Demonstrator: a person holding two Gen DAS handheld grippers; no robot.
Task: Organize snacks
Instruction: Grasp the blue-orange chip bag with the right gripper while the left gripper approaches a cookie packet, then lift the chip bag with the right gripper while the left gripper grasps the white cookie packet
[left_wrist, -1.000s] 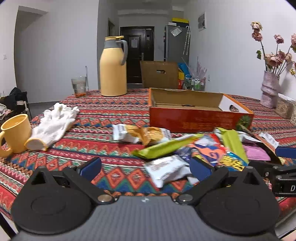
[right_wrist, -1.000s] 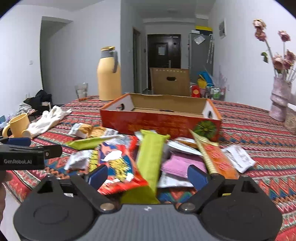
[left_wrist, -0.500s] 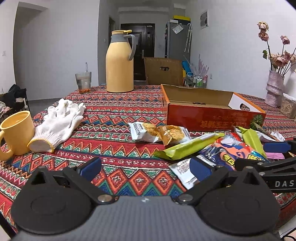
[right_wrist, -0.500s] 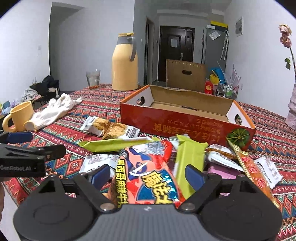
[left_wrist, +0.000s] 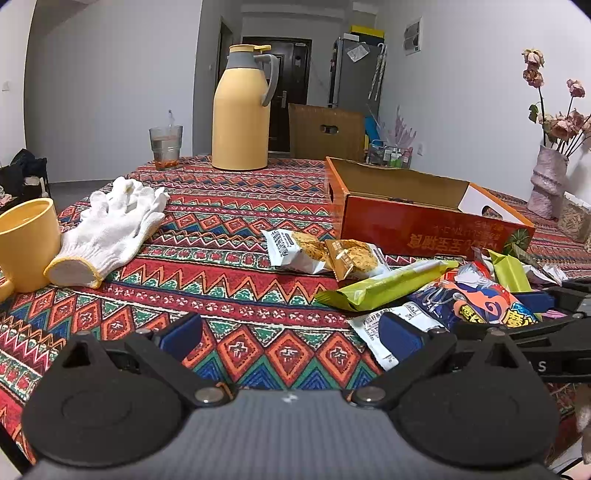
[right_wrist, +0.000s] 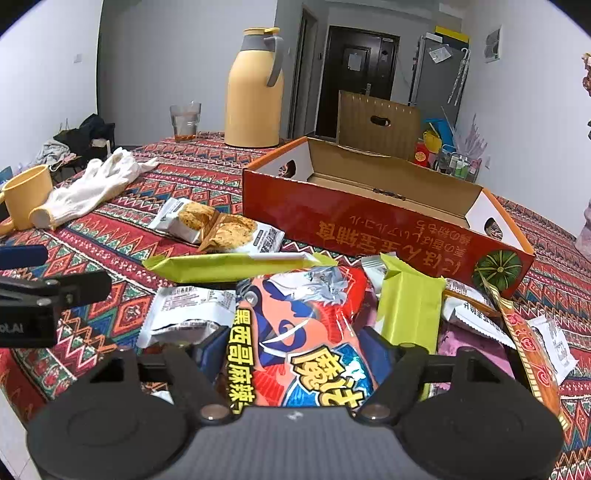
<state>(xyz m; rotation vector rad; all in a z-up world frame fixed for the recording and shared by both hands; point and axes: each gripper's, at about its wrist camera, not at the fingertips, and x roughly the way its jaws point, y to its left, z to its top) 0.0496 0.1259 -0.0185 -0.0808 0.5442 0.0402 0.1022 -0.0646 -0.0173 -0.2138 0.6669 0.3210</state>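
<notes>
Snacks heaped on patterned tablecloth (left_wrist: 229, 206), just in front of open red box (right_wrist: 369, 225). Far left: yellow mug (left_wrist: 26, 243), white gloves (left_wrist: 114, 225); behind, yellow jug (left_wrist: 242, 110). Left gripper (left_wrist: 291, 332) spread wide over bare cloth, holding nothing. Right gripper (right_wrist: 295, 350) closing around red chip bag (right_wrist: 303, 332), bag between pads, whether pressed cannot tell. Green packet (right_wrist: 410, 310) just right of bag.

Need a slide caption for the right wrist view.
Right claw closing around red-and-blue snack bag, open orange box behind.
</notes>
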